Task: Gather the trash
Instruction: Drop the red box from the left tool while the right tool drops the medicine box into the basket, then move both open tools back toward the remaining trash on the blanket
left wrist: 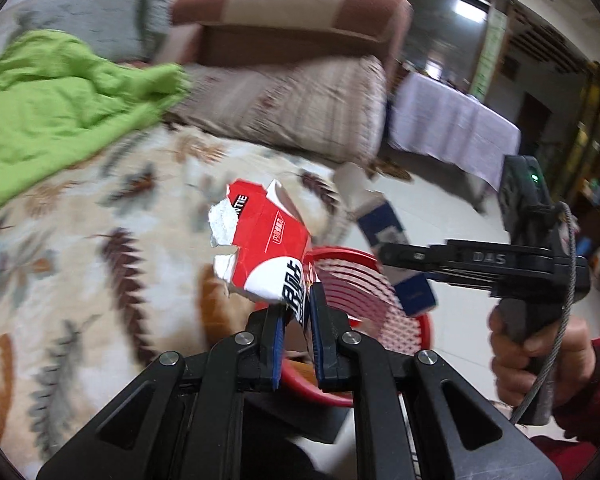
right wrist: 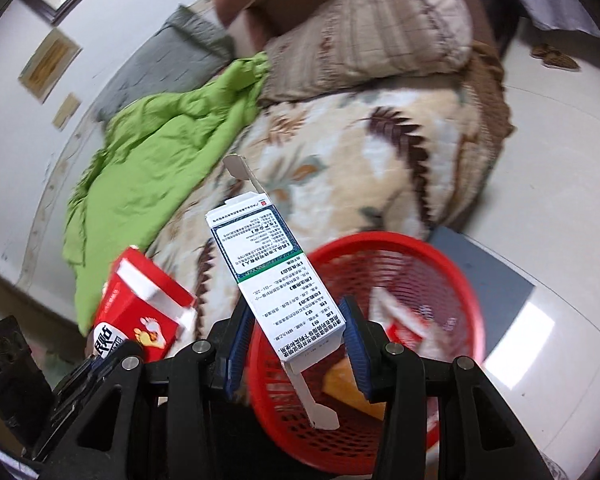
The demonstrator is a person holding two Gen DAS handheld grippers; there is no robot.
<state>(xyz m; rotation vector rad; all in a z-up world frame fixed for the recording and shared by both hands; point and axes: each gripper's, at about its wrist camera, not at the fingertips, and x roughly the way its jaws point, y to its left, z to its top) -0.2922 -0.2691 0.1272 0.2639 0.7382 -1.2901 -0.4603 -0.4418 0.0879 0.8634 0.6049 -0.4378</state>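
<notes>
So the left hand-held gripper (left wrist: 300, 312) was clamped down tight on a torn red and white carton (left wrist: 260, 244), its blue pads pinching the bottom edge of the flattened cardboard, and the carton stuck up over the near left rim of the red mesh basket (left wrist: 412, 328) sitting on the floor right beside the bed. The right hand-held gripper (right wrist: 296, 344) had its jaws only partway closed, with a white and blue medicine box (right wrist: 268, 280) squeezed between the pads, tilted and hanging above the basket (right wrist: 452, 280), one end flap open at the top and another dangling down at the bottom. From the left wrist view you could see that same box (left wrist: 384, 232) off to the right, in the other gripper, over the far side of the basket. Inside the basket there was already some stuff, something yellow (right wrist: 352, 392) and a red and white piece (right wrist: 412, 328), too blurry to say more. Behind it all the bed had a leaf-print blanket (right wrist: 360, 152), a bright green cloth (left wrist: 60, 96) crumpled on the far left, and a beige pillow (left wrist: 300, 108) further back
</notes>
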